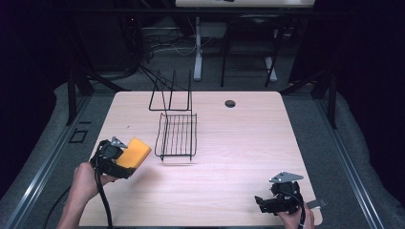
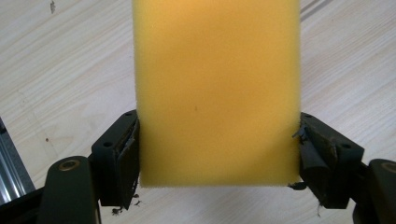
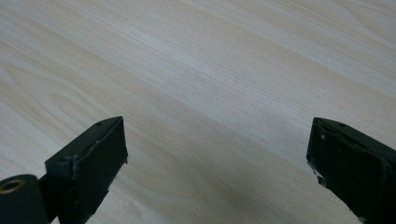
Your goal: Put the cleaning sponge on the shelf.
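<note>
The left tongs [image 1: 125, 161] clamp a yellow sponge [image 1: 135, 151] across its width, low and left of centre in the high view; its long axis runs up and right, straight toward the wire rack [image 1: 176, 135] just beyond its far end. The right tongs [image 1: 263, 204], at lower right, gape wide and empty over bare surface [image 3: 224, 84], well apart from the rack.

The left gripper [image 2: 218, 154] clamps a rectangular yellow foam sponge [image 2: 217, 88] by its two long sides, above the pale wooden table [image 2: 65, 79].
</note>
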`<state>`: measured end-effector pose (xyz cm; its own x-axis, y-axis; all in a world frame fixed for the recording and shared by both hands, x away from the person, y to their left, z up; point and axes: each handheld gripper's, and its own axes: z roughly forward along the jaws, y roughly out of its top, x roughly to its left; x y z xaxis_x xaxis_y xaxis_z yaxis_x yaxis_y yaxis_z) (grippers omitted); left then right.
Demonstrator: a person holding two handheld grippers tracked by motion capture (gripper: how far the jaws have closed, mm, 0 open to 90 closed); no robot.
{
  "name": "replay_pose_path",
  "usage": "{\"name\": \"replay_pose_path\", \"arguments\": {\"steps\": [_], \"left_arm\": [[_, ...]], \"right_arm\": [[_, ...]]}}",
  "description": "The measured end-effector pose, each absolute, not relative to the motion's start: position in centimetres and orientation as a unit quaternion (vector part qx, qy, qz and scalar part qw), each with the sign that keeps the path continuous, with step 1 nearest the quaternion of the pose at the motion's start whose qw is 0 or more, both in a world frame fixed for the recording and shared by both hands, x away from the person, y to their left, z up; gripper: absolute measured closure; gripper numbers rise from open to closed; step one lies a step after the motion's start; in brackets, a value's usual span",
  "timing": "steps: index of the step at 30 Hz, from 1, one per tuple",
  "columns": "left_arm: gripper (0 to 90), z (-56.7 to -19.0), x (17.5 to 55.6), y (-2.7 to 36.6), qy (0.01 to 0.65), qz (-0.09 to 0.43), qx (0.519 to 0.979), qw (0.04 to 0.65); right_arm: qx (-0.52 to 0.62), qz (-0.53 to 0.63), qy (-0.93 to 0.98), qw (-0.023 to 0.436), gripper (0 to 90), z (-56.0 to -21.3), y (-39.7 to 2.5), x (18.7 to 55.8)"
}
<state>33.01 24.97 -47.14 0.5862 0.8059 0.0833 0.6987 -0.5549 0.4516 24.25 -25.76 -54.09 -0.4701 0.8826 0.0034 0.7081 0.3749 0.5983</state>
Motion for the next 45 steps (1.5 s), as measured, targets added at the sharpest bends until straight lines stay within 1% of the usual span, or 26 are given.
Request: {"name": "replay_pose_path", "arguments": {"steps": [23, 45], "left_arm": [[24.5, -46.0, 33.2, 24.0, 0.417, 0.145, 0.873, 0.206], [24.5, -45.3, 34.6, 21.6, 0.395, 0.144, 0.882, 0.215]], "right_arm": [[0.486, 0.268, 0.817, 0.160, 5.0, -54.0, -25.7, 24.2], [0.485, 0.268, 0.817, 0.160, 5.0, -54.1, -25.7, 24.2]]}}
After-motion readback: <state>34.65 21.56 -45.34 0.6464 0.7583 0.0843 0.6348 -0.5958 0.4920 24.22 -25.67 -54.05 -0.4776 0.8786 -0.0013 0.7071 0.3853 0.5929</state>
